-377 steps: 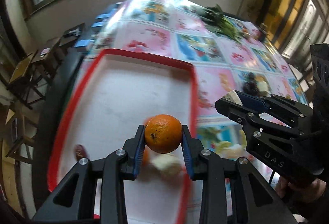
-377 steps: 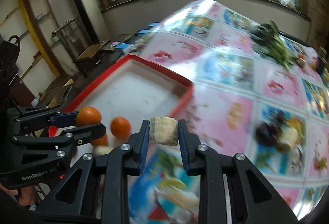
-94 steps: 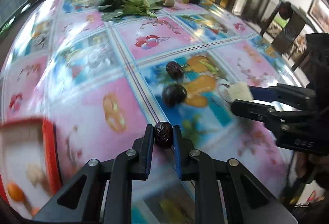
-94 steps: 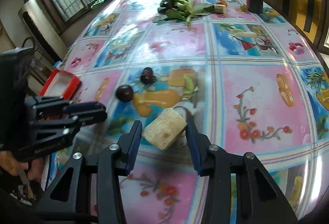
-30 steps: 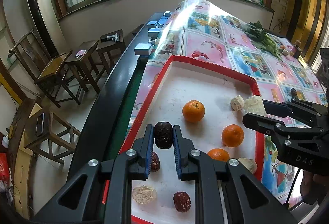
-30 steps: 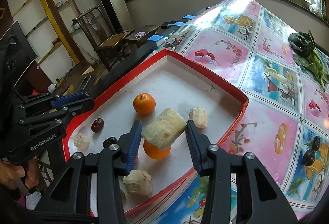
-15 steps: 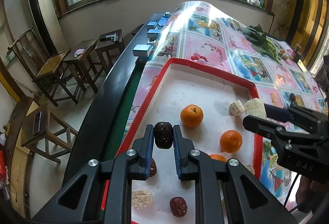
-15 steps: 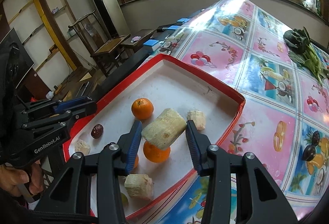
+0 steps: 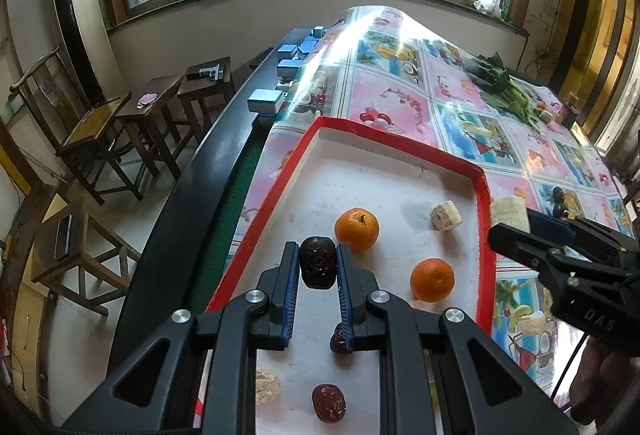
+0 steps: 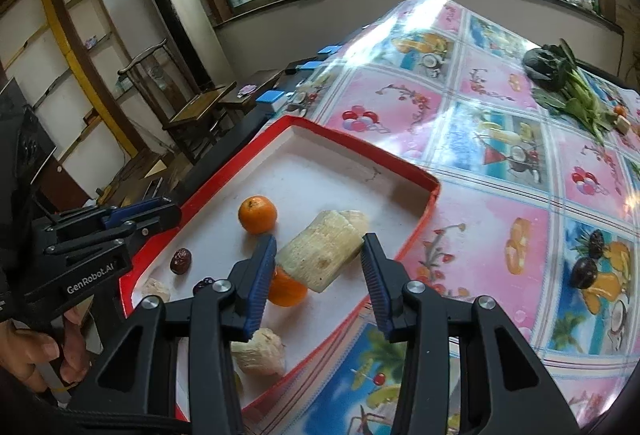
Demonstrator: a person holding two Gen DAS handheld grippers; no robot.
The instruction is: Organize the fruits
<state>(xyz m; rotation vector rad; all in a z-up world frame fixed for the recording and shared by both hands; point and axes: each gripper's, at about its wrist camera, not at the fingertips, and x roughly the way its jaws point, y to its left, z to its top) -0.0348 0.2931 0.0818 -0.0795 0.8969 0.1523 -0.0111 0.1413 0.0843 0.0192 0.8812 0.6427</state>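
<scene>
Red-rimmed, the tray [image 9: 400,145] sat at the bench [image 10: 500,227] edge, holding two oranges [image 9: 357,228], dates and pale chunks. The left gripper [image 9: 319,267] hung over the tray, jaws narrow, pinching a dark date [image 9: 318,262]. The right gripper [image 10: 320,267] hovered above it too, jaws wider, clamping a pale cane piece [image 10: 320,255] slantwise.

A dark wrinkled date [image 9: 318,262] is pinched upright between blue pads above the red-rimmed white tray [image 9: 400,139]. A pale, fibrous cane chunk [image 10: 320,250] is held tilted above the tray's middle. Lying in the tray: two oranges [image 9: 357,229] [image 9: 432,279], a small pale chunk [image 9: 445,216] near the far right wall, and two dates [image 9: 329,403] [image 10: 181,261] and pale pieces [image 10: 258,357] at the near end.
</scene>
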